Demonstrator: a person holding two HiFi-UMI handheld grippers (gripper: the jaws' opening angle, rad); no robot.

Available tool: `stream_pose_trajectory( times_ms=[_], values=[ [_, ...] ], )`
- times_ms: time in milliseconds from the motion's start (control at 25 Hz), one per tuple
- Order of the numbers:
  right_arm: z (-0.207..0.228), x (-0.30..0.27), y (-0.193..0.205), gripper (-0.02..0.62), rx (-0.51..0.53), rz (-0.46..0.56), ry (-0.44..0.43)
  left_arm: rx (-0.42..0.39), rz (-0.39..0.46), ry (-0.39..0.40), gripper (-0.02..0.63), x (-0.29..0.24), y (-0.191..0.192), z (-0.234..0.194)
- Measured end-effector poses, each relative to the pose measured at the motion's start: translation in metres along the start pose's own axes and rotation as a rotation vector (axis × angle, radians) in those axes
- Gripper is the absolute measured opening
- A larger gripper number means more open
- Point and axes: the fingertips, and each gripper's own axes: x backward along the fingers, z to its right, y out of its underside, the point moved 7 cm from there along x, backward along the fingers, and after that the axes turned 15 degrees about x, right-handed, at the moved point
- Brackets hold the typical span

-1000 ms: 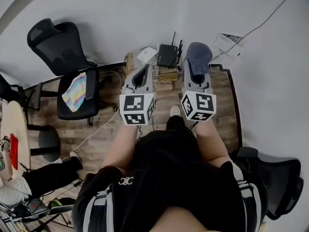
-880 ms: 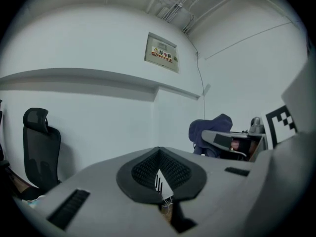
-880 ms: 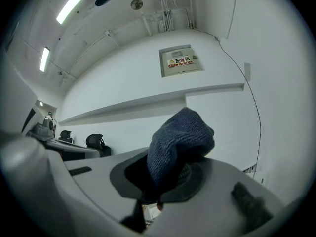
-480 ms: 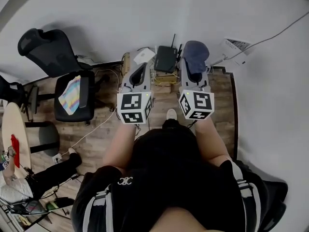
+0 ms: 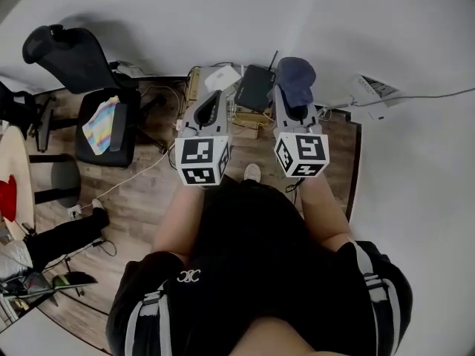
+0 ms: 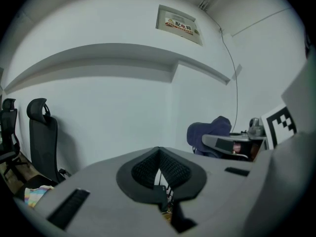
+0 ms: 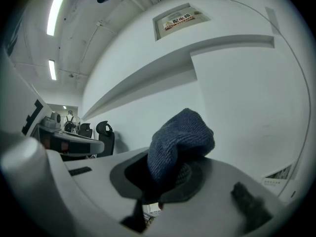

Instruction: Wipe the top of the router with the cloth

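Blue ribbed cloth (image 7: 181, 135) bunched in right gripper (image 7: 165, 176).

Black office chair (image 5: 65, 56) far L on wood floor (image 5: 141, 206), rainbow-striped towel (image 5: 100, 117) lying on its seat. White cable (image 5: 133, 180) trails across floor. Small white box (image 5: 223, 77) at foot of white wall (image 5: 223, 13). Round table (image 5: 15, 165) at L edge w/ sth red (image 5: 6, 197) on it. Sign (image 6: 178, 23) high on wall; paper label (image 5: 375, 87) off to R.
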Motion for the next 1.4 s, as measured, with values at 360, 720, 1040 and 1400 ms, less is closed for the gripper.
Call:
stream_pose_trajectory(
  times_ms=[360,720,1040,1400],
  values=[
    [0.001,-0.042,0.025,0.046,0.050,-0.106,-0.139,0.057,-0.009,-0.050,0.011,-0.025,0.003,-0.022],
    [0.003,-0.109,0.051,0.046,0.040,-0.256,-0.271,0.104,-0.051,-0.042,0.011,-0.078,-0.001,-0.062],
    [0.003,-0.180,0.112,0.046,-0.061,-0.517,-0.305,0.196,-0.125,-0.076,0.011,-0.113,0.022,-0.123],
    [-0.006,-0.248,0.163,0.046,-0.055,-0.698,-0.353,0.235,-0.204,-0.084,0.011,-0.165,0.061,-0.186]
  ],
)
